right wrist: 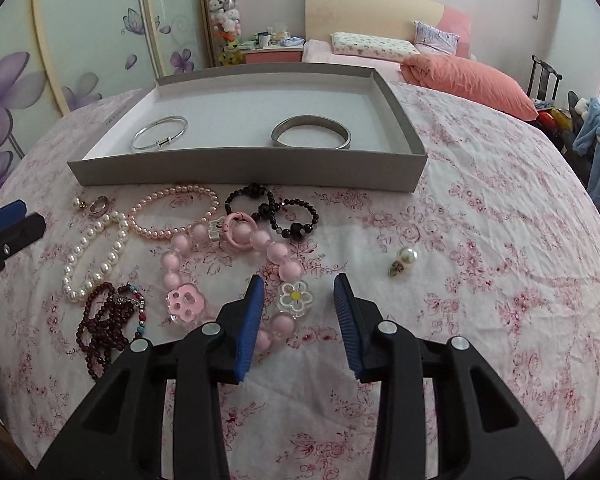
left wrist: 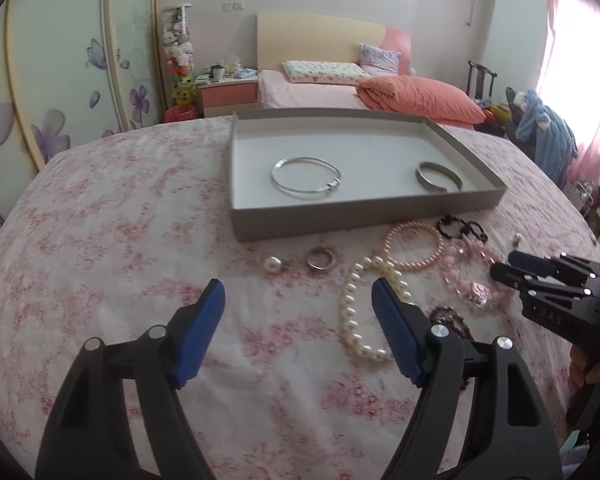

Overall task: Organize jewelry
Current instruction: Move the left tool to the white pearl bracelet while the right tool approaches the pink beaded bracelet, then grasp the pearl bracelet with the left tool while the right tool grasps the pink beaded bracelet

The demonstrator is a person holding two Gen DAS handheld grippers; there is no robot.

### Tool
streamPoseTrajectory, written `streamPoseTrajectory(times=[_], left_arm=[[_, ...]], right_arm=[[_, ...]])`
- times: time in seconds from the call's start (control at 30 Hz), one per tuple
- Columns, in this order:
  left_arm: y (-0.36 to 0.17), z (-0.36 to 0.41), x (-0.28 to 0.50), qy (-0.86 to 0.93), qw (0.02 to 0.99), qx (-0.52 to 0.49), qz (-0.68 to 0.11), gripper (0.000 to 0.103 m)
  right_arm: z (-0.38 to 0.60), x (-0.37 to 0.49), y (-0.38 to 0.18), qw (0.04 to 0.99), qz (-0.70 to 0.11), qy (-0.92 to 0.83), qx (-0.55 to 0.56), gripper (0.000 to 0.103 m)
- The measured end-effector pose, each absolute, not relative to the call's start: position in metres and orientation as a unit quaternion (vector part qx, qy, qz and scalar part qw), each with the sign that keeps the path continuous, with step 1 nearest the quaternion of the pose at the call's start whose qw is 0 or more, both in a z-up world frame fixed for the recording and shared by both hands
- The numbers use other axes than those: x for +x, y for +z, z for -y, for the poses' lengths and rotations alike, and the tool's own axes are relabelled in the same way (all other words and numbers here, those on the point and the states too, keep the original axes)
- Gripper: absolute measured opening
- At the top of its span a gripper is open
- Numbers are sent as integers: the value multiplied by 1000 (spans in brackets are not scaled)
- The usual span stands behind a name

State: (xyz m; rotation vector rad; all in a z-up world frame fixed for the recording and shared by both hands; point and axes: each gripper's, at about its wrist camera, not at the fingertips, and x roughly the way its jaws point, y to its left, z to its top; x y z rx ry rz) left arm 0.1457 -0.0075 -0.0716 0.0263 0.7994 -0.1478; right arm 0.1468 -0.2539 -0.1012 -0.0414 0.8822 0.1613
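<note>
A shallow grey tray [left wrist: 364, 222] [right wrist: 244, 170] on the flowered cloth holds a thin silver bangle [left wrist: 306, 178] [right wrist: 160, 132] and a wide silver bangle [left wrist: 438, 176] [right wrist: 310, 132]. In front of it lie a white pearl bracelet [left wrist: 350, 308] [right wrist: 94, 256], a pink pearl bracelet [right wrist: 172, 216], a black bead bracelet [right wrist: 272, 212], a big pink bead bracelet with flower charm [right wrist: 228, 272], a dark red bead string [right wrist: 104, 328], a ring [left wrist: 320, 260] [right wrist: 99, 205] and pearl earrings [left wrist: 271, 265] [right wrist: 404, 258]. My left gripper [left wrist: 298, 292] is open above the cloth. My right gripper [right wrist: 300, 284] is open over the flower charm.
The table is covered by a pink flowered cloth [right wrist: 480, 240]. Behind it stands a bed [left wrist: 320, 88] with pink pillows, a nightstand [left wrist: 228, 96] and a wardrobe with flower doors [left wrist: 60, 80]. A chair with blue clothes [left wrist: 548, 132] is at the right.
</note>
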Motion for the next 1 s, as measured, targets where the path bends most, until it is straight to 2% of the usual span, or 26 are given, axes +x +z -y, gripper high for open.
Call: streamPoseTrajectory(times=[0.23,0.27,0.33,0.53,0.77,0.93,1.0], left_arm=[[-81,22,149,-79,911,29,-404,69],[-82,23,149,-79,910,30,-405,69],[-84,26,149,-81,909,33,-408,69],[-90,31,150,-86,905,39,-415,68],[-99,40,154,-90,898,49,-428,62],[-105,44,159,-87,893,54,-438,53],[-104,44,162,-86,893,53,-439,45]], right_arm=[[251,146,-101,904,-422,64,-30,37],[249,145,-100,904,-421,64,-40,35],[244,141,-100,903,-420,75,-55,22],[257,144,-99,903,-422,60,-44,21],[258,143,-98,904,-422,61,-43,20],[259,143,-99,904,-420,63,-42,20],[260,143,-99,904,-421,65,-39,20]])
